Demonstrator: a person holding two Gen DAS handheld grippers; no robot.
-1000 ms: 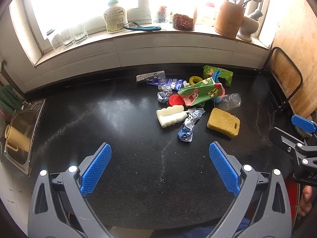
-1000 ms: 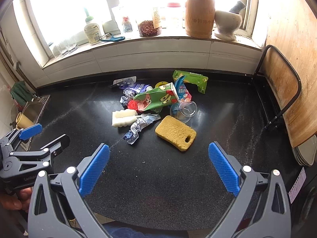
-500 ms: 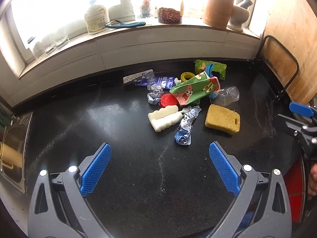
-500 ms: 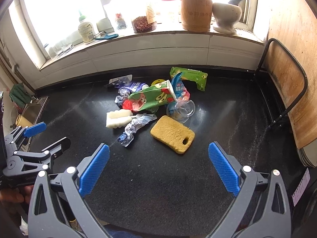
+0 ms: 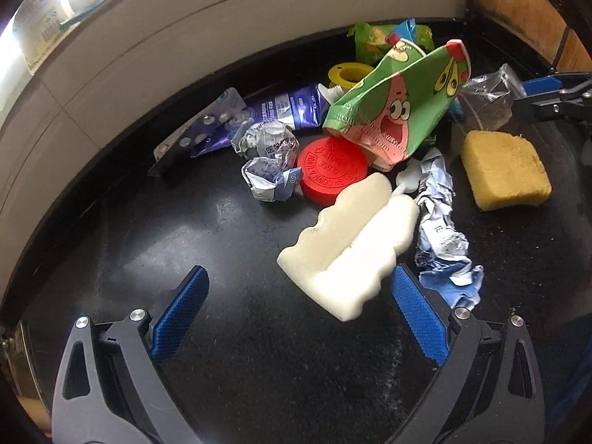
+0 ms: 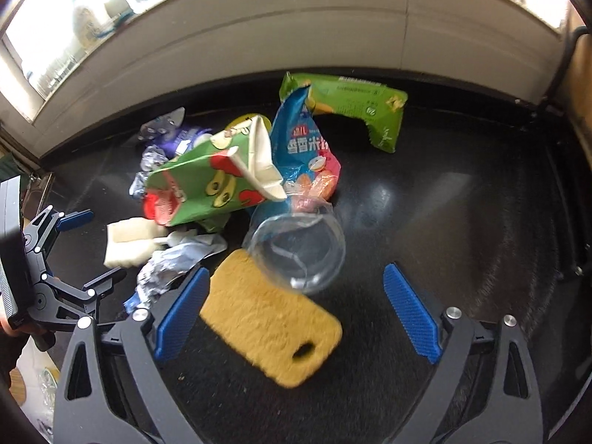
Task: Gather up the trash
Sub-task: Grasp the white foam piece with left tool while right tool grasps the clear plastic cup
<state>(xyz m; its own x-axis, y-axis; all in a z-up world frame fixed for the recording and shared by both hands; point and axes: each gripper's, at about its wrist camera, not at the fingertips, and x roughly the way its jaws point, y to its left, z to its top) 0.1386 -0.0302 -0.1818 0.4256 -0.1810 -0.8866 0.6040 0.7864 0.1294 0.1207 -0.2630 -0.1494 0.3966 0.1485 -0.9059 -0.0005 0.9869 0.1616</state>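
A pile of trash lies on the black counter. My left gripper is open, low over the counter, with the white foam block just ahead and against its right finger. Behind the block are a red lid, crumpled foil wrappers, a green cartoon carton and a blister pack. My right gripper has its jaws closing; the yellow sponge and a clear plastic cup lie between them, untouched. The green carton and a blue snack bag lie beyond.
A white tiled wall with a window sill runs behind the pile. A green wrapper lies at the back. A dark wire rack and wooden board stand at the right. The other gripper shows at the left edge.
Both grippers have come down and forward to the trash pile, which now fills the views. The left gripper has rolled. The right jaws have narrowed slightly.
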